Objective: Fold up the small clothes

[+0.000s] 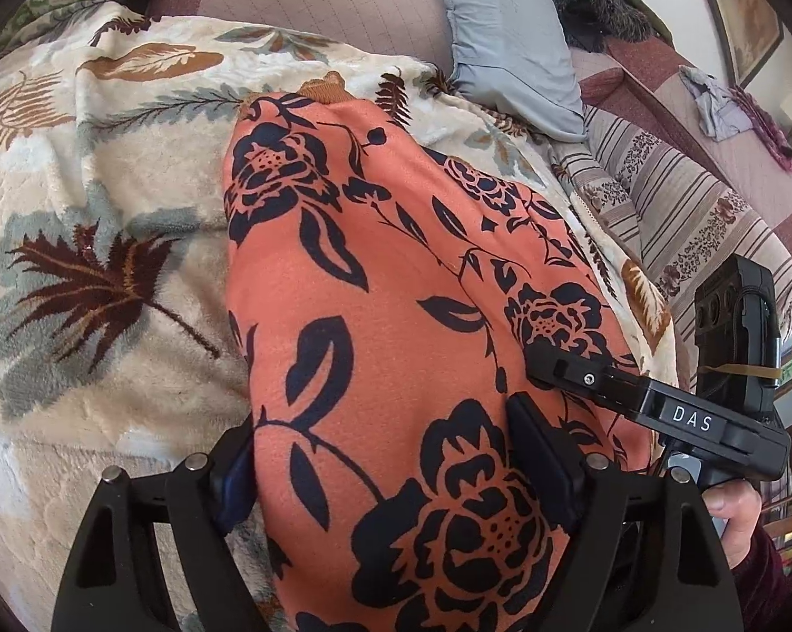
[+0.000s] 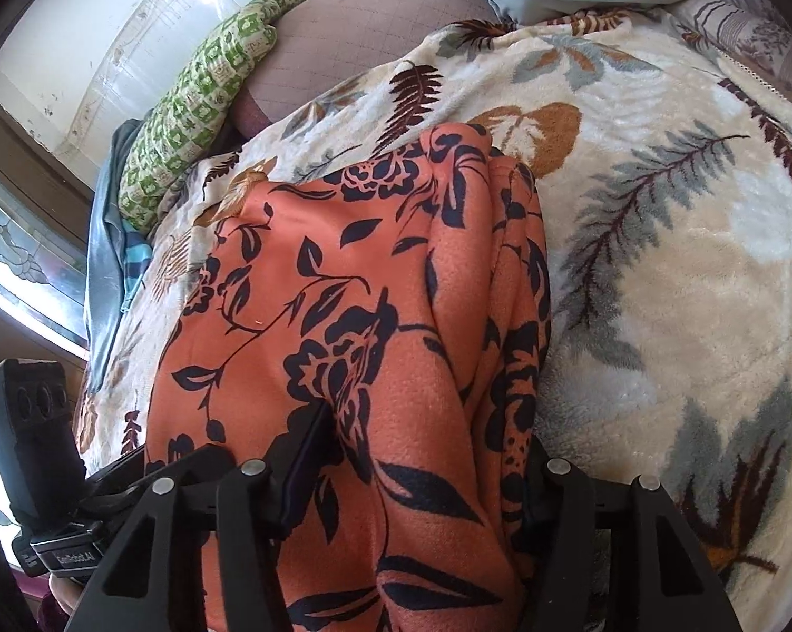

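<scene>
1. An orange garment [image 1: 396,326] printed with dark navy flowers and leaves lies lengthwise on a cream fleece blanket [image 1: 106,184] with a leaf pattern, spread over the bed.
2. The garment runs away from both hand-held tools, its far end, with a tan ribbed edge, toward the pillows.
3. The left gripper [image 1: 390,463] sits at the near end of the cloth. Its fingers [image 1: 540,453] stand on either side of a raised fold of the fabric; whether the pads press on it I cannot tell.
4. The right gripper [image 2: 422,474] is also at the near end, with bunched orange cloth piled between its fingers [image 2: 301,468]; I cannot tell whether they pinch it or merely flank it.
5. In the left wrist view the right tool's black fingers rest on the garment's right edge, and a person's hand [image 1: 733,521] holds its grip.
6. A grey-blue pillow [image 1: 506,42] lies beyond the blanket, a green patterned pillow [image 2: 201,100] off to the side.
</scene>
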`<action>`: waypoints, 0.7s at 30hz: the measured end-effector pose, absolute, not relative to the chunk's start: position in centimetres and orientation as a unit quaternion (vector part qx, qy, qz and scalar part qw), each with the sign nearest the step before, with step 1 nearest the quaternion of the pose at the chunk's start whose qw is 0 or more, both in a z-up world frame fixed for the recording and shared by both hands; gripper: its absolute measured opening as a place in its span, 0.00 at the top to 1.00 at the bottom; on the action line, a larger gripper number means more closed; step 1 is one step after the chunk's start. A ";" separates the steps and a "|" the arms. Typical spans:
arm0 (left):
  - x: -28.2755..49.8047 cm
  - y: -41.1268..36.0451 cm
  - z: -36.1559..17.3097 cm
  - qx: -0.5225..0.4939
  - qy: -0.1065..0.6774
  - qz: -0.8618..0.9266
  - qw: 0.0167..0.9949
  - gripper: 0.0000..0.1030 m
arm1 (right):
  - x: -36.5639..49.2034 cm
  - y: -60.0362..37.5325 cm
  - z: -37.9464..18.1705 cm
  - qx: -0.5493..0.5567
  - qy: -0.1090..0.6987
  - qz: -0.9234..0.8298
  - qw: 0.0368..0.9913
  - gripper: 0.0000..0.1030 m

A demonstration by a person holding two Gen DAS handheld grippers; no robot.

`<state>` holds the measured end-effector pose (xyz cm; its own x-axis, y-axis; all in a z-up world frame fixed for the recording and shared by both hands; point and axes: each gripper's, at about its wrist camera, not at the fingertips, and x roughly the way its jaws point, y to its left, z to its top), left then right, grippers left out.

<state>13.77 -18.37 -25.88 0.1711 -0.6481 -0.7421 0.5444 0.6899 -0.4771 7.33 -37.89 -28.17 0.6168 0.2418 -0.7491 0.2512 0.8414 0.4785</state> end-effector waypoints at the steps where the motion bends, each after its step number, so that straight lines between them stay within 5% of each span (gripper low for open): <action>1: 13.8 -18.4 -25.9 -0.050 0.516 -0.388 0.762 0.15 | 7.3 -38.1 -28.2 0.287 0.437 -0.002 0.853 0.41; 5: 13.8 -18.8 -25.9 -0.051 0.527 -0.388 0.755 0.08 | 7.2 -38.6 -28.4 0.296 0.435 0.007 0.850 0.41; 17: 14.4 -18.8 -26.0 -0.071 0.535 -0.398 0.741 0.08 | 7.2 -39.2 -28.9 0.296 0.436 0.038 0.849 0.41; 21: 13.7 -19.7 -25.9 -0.027 0.512 -0.391 0.764 0.23 | 7.2 -39.3 -29.0 0.292 0.437 0.043 0.849 0.41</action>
